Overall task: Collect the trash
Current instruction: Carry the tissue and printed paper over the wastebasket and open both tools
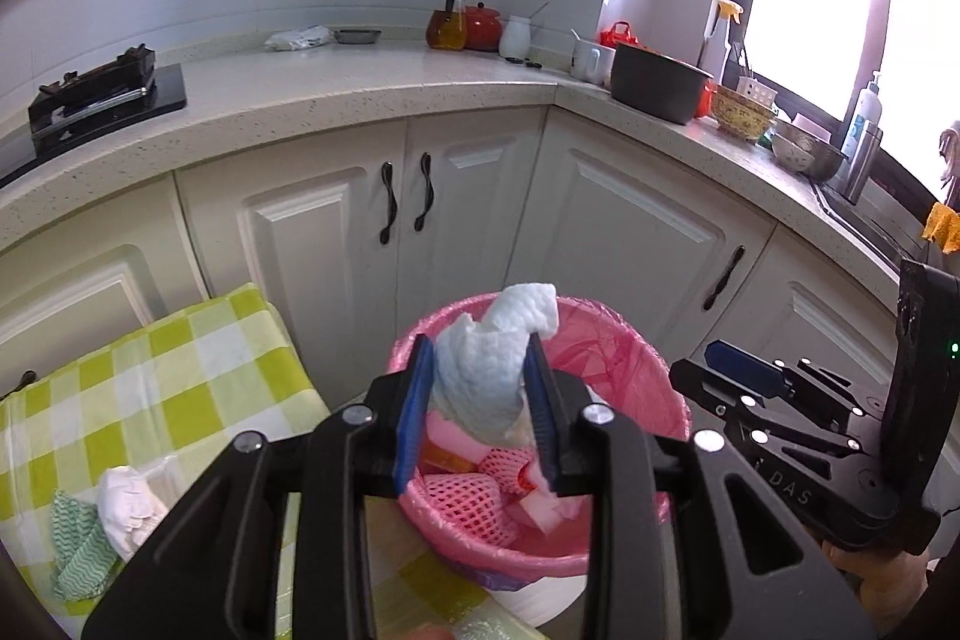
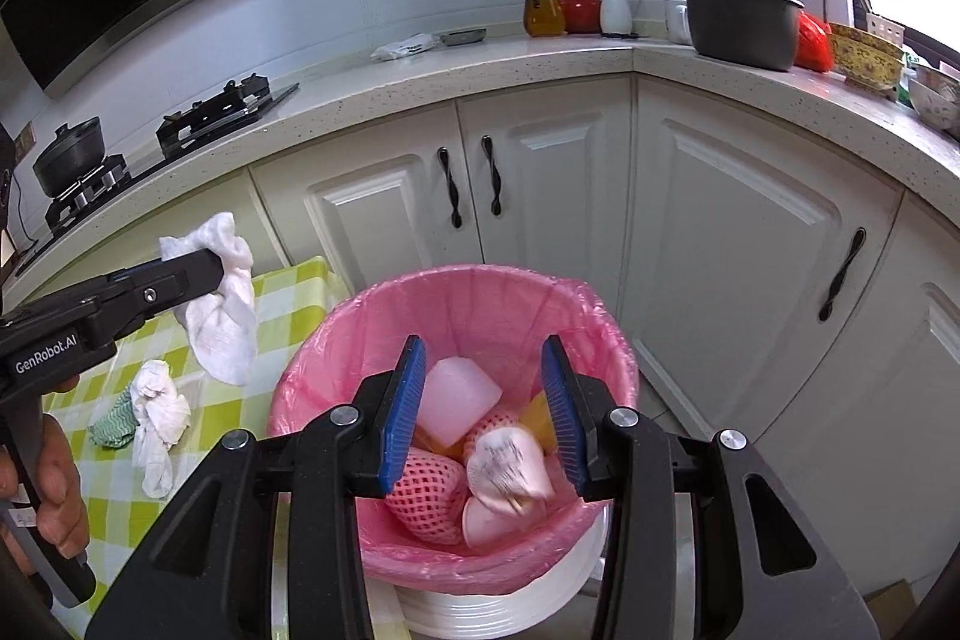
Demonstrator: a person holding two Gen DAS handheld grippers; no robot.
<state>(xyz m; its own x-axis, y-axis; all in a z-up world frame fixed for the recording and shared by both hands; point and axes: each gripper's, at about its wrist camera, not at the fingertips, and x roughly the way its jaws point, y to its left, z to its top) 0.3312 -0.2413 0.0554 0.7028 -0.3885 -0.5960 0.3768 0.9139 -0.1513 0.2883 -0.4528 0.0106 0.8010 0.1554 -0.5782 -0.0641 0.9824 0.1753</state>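
My left gripper (image 1: 480, 388) pinches a crumpled white paper towel (image 1: 492, 364) between its blue pads, holding it in the air above the pink-lined trash bin (image 2: 372, 316). From my right wrist's camera the same towel hangs at ten o'clock, just left of the bin's rim and over the table's edge.

My right gripper (image 2: 483, 409) hovers over the bin's mouth with its jaws spread and nothing between them. Inside the bin lie pink foam fruit nets (image 2: 423, 490), a pale pink cup (image 2: 456, 394) and a wadded pinkish wrapper (image 2: 507, 466).

On the green-checked tablecloth (image 1: 180, 376) — at eight o'clock from the bin — a second white tissue wad (image 2: 157, 406) lies touching a green-patterned cloth (image 2: 114, 427).

Behind, at twelve o'clock, white cabinet doors (image 2: 540, 196) stand under a speckled countertop (image 1: 336, 94) bearing an oil bottle (image 1: 447, 19), a red pot (image 1: 483, 25) and a dark cooking pot (image 2: 741, 25).
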